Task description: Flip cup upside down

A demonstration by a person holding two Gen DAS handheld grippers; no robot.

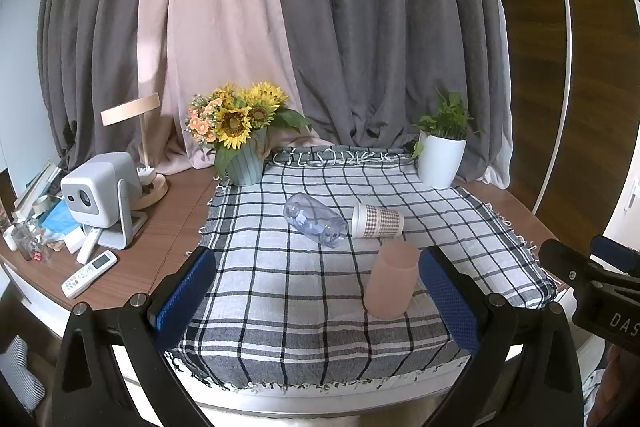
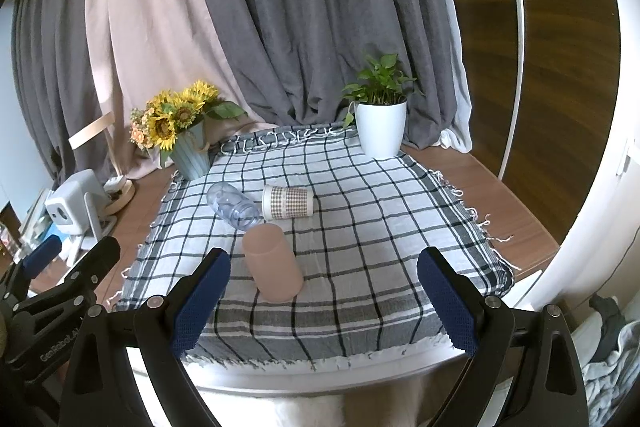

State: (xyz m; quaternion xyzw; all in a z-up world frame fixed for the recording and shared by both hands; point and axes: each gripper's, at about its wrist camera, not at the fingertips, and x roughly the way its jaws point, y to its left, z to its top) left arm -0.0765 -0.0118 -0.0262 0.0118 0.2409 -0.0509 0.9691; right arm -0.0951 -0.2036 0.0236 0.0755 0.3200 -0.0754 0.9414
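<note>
Projector (image 1: pixel 100 189): sitting far left on the table (image 1: pixel 168 227), beside a remote (image 1: pixel 89 273).
Left tongs (image 1: pixel 316 291): hanging spread apart, gripping nothing.
Clear bottle (image 1: pixel 316 221): lying on its side on the checked cloth (image 1: pixel 280 299).
Checked cup (image 1: pixel 376 221): lying sideways, just beside the bottle.
Pink cup (image 1: pixel 390 279): standing near the front, wider end down, close to the left tongs' right pad.
Right tongs (image 2: pixel 320 291): hanging spread apart, empty.

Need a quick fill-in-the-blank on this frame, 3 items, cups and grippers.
1. The pink cup stands ____ on the checked cloth.
2. The clear bottle and the houndstooth cup both lie on their ____.
3. The left gripper and right gripper are both ____ and hold nothing.

Missing: upside down; sides; open
</note>
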